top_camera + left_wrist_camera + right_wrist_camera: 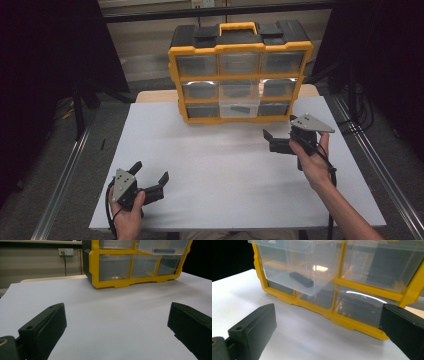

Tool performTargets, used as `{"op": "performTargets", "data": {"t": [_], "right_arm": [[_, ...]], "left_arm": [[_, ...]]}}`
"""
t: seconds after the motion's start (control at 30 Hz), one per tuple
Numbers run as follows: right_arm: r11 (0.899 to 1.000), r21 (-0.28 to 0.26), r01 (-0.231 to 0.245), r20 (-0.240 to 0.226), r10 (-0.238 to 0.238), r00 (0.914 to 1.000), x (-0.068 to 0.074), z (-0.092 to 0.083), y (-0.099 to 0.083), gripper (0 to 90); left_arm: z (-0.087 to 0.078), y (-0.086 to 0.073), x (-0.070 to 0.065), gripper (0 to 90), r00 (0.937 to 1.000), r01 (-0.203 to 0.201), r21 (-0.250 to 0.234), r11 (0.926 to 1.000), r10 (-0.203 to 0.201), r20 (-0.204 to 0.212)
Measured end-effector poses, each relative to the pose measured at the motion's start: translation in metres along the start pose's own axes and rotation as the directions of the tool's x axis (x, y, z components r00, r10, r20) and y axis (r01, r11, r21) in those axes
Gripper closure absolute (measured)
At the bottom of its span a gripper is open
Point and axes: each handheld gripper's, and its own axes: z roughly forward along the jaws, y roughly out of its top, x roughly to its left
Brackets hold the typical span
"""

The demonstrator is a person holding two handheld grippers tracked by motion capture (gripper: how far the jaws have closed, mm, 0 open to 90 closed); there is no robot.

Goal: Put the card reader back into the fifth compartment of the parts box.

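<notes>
Middle drawer (pixel 239 100) pulled out, black part (pixel 301 279) inside. Right gripper (pixel 270 140) near, jaws apart: reach in level, clear drawer lip. Left gripper (pixel 150 175) idle, jaws apart.

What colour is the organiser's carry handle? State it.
Yellow: the carry handle on the organiser, clearest in the high view.

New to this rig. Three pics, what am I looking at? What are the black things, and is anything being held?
No robot here: a person holds a hand-held gripper in each hand, the left hand-held gripper and the right hand-held gripper. The high view looks down from above the person's side. The other two come from cameras riding on each gripper, so the black blocks at the bottom are its own jaws. On the white table stands a yellow organizer with clear drawers. The middle drawer is pulled out and holds a small black part. Both grippers are open and empty.
</notes>
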Motion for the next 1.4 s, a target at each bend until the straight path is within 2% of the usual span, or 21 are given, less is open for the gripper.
{"op": "performTargets", "data": {"t": [0.27,0.53,0.83,1.03,1.13,1.27,1.4], "right_arm": [[0.999,-0.039,-0.022,-0.006,0.022,0.9997,0.002,-0.011,-0.019,0.7],[0.997,-0.061,-0.041,0.036,0.043,0.9984,-0.001,-0.029,-0.038,0.7],[0.996,-0.062,-0.068,0.074,0.072,0.9947,-0.008,-0.049,-0.054,0.0],[0.995,-0.041,-0.087,0.056,0.09,0.9944,-0.011,-0.059,-0.072,0.3],[0.994,-0.051,-0.1,0.068,0.104,0.9923,-0.014,-0.064,-0.076,0.0],[0.995,-0.027,-0.096,0.066,0.098,0.993,-0.014,-0.07,-0.089,0.0],[0.994,-0.033,-0.106,0.069,0.108,0.9917,-0.016,-0.073,-0.094,0.0]], "left_arm": [[0.0,0.0,0.0,2.2,1.0,0.005,-0.002,1.0,-0.005,0.003],[0.0,0.0,-0.001,2.2,1.0,0.006,0.0,1.0,-0.006,0.003],[0.0,-0.001,-0.001,2.2,0.9999,0.01,0.003,0.9999,-0.01,-0.001],[-0.002,0.0,0.0,2.2,0.9999,0.012,-0.007,0.9999,-0.013,-0.011],[-0.002,0.0,0.0,2.2,0.9998,0.014,-0.009,0.9999,-0.014,-0.01],[-0.002,0.0,0.0,2.2,0.9999,0.015,-0.009,0.9998,-0.015,-0.007],[-0.003,0.0,0.0,2.2,0.9999,0.012,-0.013,0.9998,-0.012,-0.001]]}}
